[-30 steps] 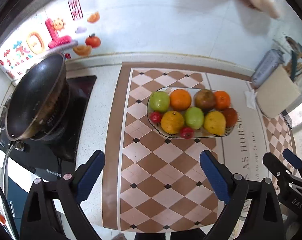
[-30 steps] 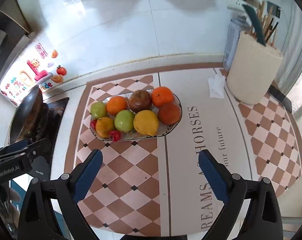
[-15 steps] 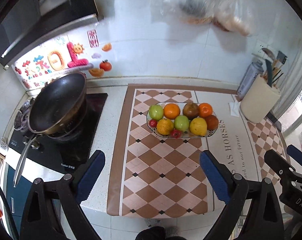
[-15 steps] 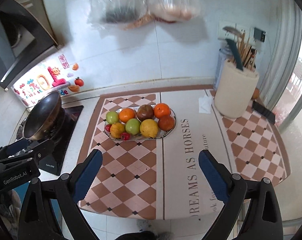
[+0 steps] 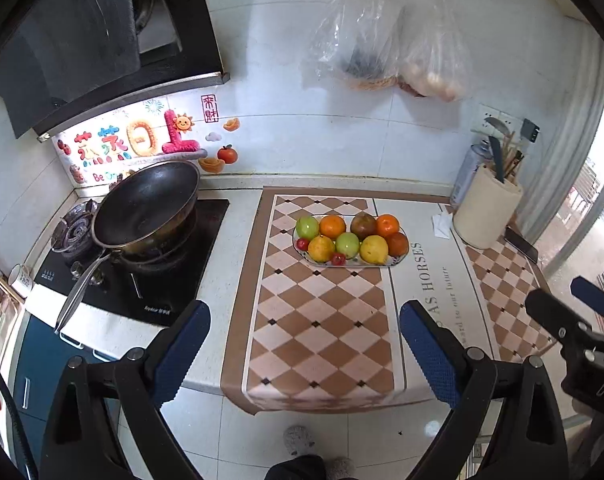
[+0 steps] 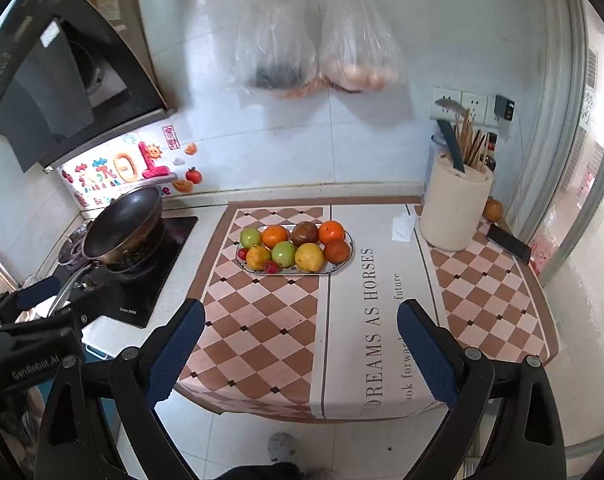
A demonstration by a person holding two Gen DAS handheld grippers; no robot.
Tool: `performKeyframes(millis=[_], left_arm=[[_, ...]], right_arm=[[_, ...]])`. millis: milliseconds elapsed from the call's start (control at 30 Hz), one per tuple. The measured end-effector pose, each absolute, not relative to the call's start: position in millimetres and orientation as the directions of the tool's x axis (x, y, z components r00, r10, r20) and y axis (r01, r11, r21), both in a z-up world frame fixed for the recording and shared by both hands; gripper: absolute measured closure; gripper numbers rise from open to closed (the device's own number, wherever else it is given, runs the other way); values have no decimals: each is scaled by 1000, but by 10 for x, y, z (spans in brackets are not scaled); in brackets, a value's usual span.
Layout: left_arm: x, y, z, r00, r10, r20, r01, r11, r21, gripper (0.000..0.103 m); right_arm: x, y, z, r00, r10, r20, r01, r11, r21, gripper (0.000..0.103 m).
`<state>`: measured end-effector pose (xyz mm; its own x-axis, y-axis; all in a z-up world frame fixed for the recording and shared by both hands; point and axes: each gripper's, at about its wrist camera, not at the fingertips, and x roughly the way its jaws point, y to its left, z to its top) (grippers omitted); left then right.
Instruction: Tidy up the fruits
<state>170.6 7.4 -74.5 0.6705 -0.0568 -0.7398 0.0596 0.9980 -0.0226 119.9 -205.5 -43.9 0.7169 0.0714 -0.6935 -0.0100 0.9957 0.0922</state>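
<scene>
An oval plate [image 5: 398, 261] on the chequered mat holds several fruits: green apples, oranges, a yellow lemon [image 5: 374, 249], a brown fruit and small red ones. It also shows in the right wrist view [image 6: 344, 263]. My left gripper [image 5: 305, 336] is open and empty, held well back from the counter's front edge. My right gripper [image 6: 301, 332] is open and empty, also back from the edge and above the floor. A lone orange [image 6: 492, 209] sits behind the utensil holder.
A black wok [image 5: 145, 204] stands on the hob [image 5: 173, 280] at left. A cream utensil holder [image 6: 454, 204] and a phone [image 6: 508, 238] are at right. Two plastic bags [image 6: 314, 40] hang on the wall. A folded tissue [image 6: 404, 227] lies by the holder.
Both grippers have pulled back and up from the counter; the plate now looks much smaller and farther away, and the floor shows. Both stayed open.
</scene>
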Motion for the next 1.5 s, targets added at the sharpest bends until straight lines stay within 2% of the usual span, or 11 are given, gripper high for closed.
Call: performKeyframes(millis=[433, 467, 600, 1067, 1500], left_arm=[[1112, 71, -575, 691, -19, -722, 8, 1000, -19, 6], [1110, 60, -580, 689, -21, -725, 7, 1000, -22, 1], [1128, 33, -598, 693, -20, -720, 11, 1000, -18, 0], [1743, 23, -735, 693, 32, -721, -28, 999, 17, 0], [1940, 103, -879, 674, 37, -738, -25, 999, 27, 0]], right_arm=[[619, -2066, -223, 730, 107, -675, -47, 993, 106, 1], [606, -2078, -225, 728, 103, -678, -47, 994, 100, 1], [655, -2131, -233, 729, 84, -679, -33, 996, 88, 1], [1329, -2124, -418, 730, 21, -684, 23, 998, 55, 1], [1610, -2042, -632, 707, 6, -707, 44, 998, 53, 1]])
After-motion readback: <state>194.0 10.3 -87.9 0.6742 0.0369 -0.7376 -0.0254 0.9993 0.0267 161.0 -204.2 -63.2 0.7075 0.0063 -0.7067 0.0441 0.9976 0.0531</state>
